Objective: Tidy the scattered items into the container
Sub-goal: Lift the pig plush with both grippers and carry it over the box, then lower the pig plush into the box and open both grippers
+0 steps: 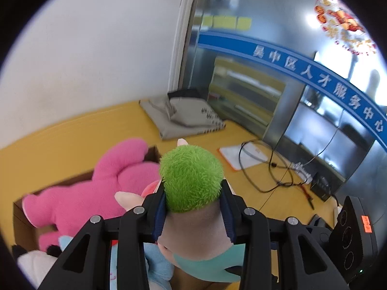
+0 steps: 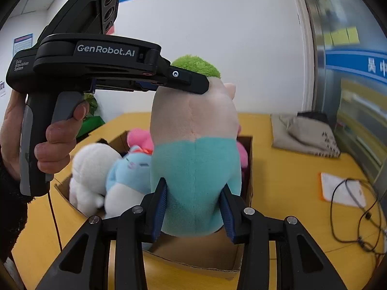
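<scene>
From my left wrist camera, my left gripper has its jaws clenched on the head of the green-haired plush, just below the green fur, and beyond it the pink plush lies in the cardboard box on the yellow surface. From my right wrist camera, my right gripper grips the teal body of the same plush, which hangs upright above the box, over the white plush and the blue plush. I judge this is the placing step; next I should lower the toy into the free space and release both jaws.
</scene>
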The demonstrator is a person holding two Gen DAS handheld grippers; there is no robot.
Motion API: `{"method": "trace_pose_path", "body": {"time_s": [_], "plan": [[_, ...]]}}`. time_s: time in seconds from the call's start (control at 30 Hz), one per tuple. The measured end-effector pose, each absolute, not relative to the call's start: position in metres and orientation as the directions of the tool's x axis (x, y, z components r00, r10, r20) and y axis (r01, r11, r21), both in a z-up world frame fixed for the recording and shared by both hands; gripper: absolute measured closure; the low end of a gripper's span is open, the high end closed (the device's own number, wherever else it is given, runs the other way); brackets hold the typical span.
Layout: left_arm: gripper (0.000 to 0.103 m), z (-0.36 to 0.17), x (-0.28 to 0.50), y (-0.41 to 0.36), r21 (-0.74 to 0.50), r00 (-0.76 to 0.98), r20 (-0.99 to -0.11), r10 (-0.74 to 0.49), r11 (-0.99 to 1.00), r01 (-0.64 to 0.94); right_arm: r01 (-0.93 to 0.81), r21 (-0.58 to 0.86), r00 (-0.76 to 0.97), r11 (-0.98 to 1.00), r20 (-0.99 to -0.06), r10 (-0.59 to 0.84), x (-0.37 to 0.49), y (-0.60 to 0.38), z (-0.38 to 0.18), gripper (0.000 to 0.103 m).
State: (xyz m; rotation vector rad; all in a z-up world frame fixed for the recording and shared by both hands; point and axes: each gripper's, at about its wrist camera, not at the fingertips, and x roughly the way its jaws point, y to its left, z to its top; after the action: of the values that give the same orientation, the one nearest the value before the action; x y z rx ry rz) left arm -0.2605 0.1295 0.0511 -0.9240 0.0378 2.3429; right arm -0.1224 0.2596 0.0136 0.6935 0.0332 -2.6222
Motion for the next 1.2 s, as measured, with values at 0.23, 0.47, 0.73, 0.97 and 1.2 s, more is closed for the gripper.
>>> {"method": "trace_pose_path", "body": {"time_s": [0.23, 0.47, 0.73, 0.97, 1.2], "plan": [[0.064, -0.04, -0.288, 0.145, -0.198, -0.454, -0.767, 0.454, -0.84, -0.505, 0.358, 0.121, -0.712, -0.926, -0.607, -0.354, -0.135, 0.272, -0.046, 0.059], [0.053, -0.048, -0.285, 0.161, -0.116, -0.504, -0.774, 0.383, -0.869, -0.481, 0.313, 0.135, -0.694, -0.94, -0.643, -0.324, -0.135, 0.281, -0.049, 0.05], [0.048, 0.016, -0.226, 0.118, -0.087, -0.619, -0.685, 0.385, -0.886, -0.455, 0.305, 0.208, -0.768, -0.929, -0.523, -0.369, -0.103, 0.297, -0.012, 0.007], [0.022, 0.06, -0.085, 0.047, -0.007, -0.757, -0.535, 0.374, -0.898, -0.439, 0.302, 0.125, -0.853, -0.945, -0.407, -0.326, -0.044, 0.286, 0.047, 0.0], [0.022, 0.006, -0.005, 0.006, -0.043, -0.742, -0.607, 0.284, -0.944, -0.326, 0.372, 0.126, -0.77, -0.92, -0.511, -0.381, -0.01, 0.256, 0.018, 0.0]]}}
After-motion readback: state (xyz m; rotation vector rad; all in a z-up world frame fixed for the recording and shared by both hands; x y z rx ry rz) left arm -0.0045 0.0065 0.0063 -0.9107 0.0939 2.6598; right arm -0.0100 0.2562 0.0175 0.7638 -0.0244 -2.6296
